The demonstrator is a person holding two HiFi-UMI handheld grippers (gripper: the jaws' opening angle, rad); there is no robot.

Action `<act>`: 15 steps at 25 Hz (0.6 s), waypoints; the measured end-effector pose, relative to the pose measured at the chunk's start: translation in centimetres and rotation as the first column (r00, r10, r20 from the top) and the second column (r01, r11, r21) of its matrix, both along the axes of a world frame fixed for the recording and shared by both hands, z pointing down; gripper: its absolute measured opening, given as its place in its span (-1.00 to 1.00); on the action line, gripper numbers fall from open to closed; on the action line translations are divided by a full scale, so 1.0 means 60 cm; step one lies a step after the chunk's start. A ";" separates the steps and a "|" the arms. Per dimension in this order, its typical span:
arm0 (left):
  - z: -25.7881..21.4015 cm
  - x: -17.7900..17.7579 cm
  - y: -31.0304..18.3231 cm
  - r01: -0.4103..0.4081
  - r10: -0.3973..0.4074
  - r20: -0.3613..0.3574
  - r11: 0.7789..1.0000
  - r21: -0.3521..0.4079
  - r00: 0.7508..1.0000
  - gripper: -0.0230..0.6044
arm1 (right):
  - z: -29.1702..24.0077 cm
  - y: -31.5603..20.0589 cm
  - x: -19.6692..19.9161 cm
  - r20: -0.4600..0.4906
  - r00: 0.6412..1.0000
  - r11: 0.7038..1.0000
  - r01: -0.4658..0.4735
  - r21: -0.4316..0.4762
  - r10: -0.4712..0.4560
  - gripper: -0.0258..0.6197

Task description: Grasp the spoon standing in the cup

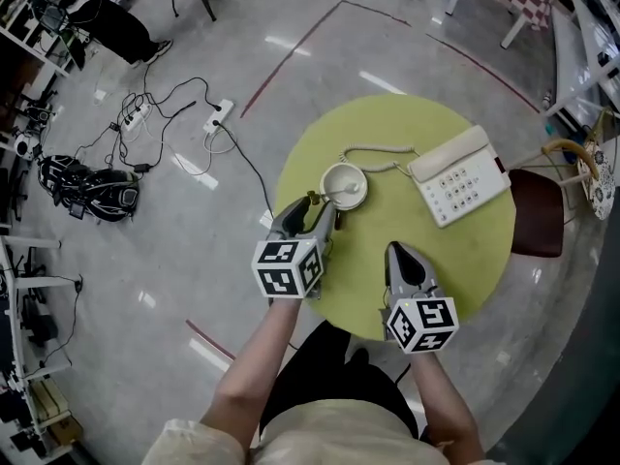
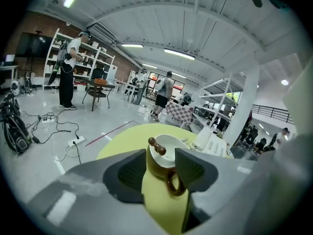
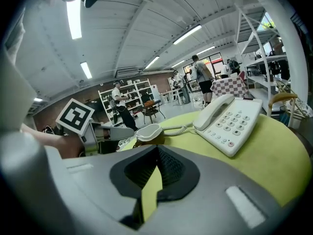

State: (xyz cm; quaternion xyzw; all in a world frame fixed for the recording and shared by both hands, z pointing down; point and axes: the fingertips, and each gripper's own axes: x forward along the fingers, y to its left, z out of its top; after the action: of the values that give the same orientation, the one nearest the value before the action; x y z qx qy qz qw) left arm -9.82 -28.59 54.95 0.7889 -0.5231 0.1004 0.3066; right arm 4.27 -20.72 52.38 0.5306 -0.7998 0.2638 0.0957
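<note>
A brown cup [image 1: 344, 184] with a white inside stands on the round yellow-green table [image 1: 484, 250], left of its middle. A spoon [image 1: 329, 196] leans in it, its brown beaded handle end [image 2: 157, 147] pointing toward me. My left gripper [image 1: 312, 211] is open just short of the cup, the handle end close to its fingertips. In the left gripper view the cup [image 2: 166, 161] and its ring handle show in the gap between the jaws of the left gripper [image 2: 161, 166]. My right gripper [image 1: 400, 253] hovers over the table's near part, shut and empty; its view shows the right gripper [image 3: 156, 153] and the cup [image 3: 149, 133] beyond.
A white push-button telephone [image 1: 460, 174] with a coiled cord [image 1: 373, 156] lies right of the cup. A brown chair [image 1: 536, 211] stands at the table's right edge. Cables, power strips [image 1: 218, 116] and a black bag [image 1: 92, 190] lie on the floor at left.
</note>
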 end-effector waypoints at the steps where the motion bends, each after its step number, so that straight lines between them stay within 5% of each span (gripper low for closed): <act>1: 0.001 0.000 -0.004 0.002 -0.002 -0.001 1.000 -0.003 1.000 -0.32 | 0.003 -0.004 -0.002 0.002 1.000 1.000 0.003 -0.003 -0.003 -0.92; 15: 0.003 -0.005 -0.030 0.047 -0.047 -0.016 0.999 -0.020 0.999 -0.59 | 0.013 -0.020 -0.018 0.010 1.000 0.999 0.026 -0.032 -0.026 -0.92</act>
State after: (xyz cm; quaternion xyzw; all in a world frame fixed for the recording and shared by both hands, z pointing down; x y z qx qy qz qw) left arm -10.15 -30.42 55.13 0.7742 -0.5379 0.0915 0.3208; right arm 3.21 -21.89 53.17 0.5173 -0.8027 0.2782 0.1038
